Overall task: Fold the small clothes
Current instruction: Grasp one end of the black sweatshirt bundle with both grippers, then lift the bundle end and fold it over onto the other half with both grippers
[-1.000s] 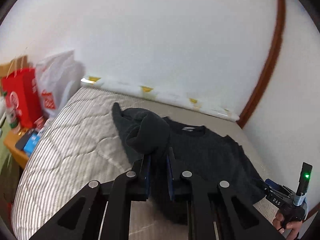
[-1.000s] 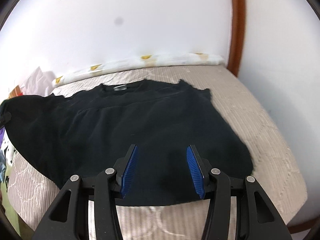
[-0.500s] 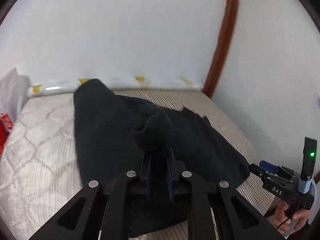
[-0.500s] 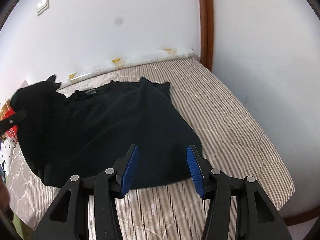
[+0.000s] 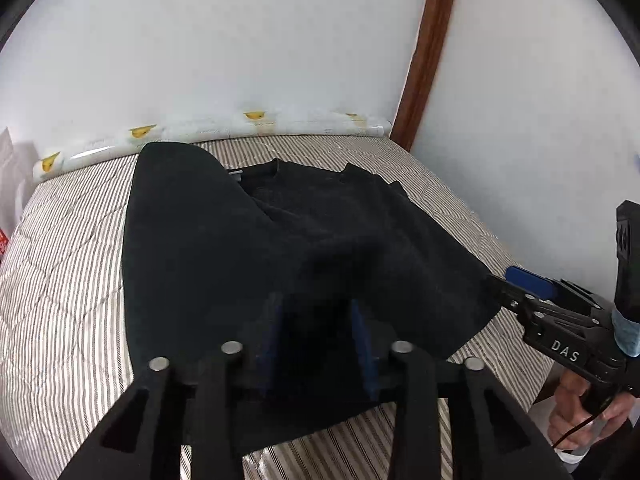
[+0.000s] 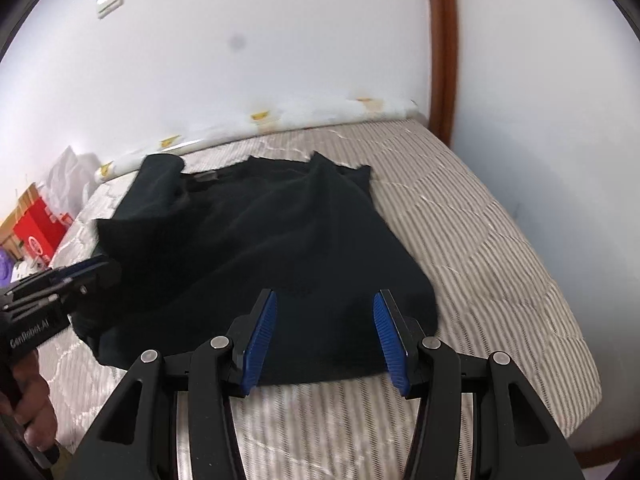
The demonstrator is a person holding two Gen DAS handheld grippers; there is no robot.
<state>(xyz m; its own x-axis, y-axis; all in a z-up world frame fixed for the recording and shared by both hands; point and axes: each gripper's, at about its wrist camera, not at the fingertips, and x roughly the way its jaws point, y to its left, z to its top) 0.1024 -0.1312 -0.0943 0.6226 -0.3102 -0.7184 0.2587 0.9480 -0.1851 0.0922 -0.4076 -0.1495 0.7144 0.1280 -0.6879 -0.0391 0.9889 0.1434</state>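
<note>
A black top (image 5: 304,240) lies on the striped mattress (image 5: 60,280), its left side folded over toward the middle. My left gripper (image 5: 318,328) is over the near hem with its jaws now apart, cloth lying between and over the pads. It shows at the left of the right wrist view (image 6: 76,276). My right gripper (image 6: 324,332) is open and empty above the near hem of the top (image 6: 280,248). It also shows at the right of the left wrist view (image 5: 516,284), by the top's right corner.
A white wall and a rolled printed sheet (image 5: 208,132) bound the far edge of the mattress. A brown door frame (image 5: 428,52) stands at the far right corner. A red bag (image 6: 36,232) and white bags sit off the left side. The mattress's near and right edges drop off.
My left gripper carried the left sleeve side across over the top and has opened, letting the cloth go. My right gripper stayed open and shifted right along the hem.
</note>
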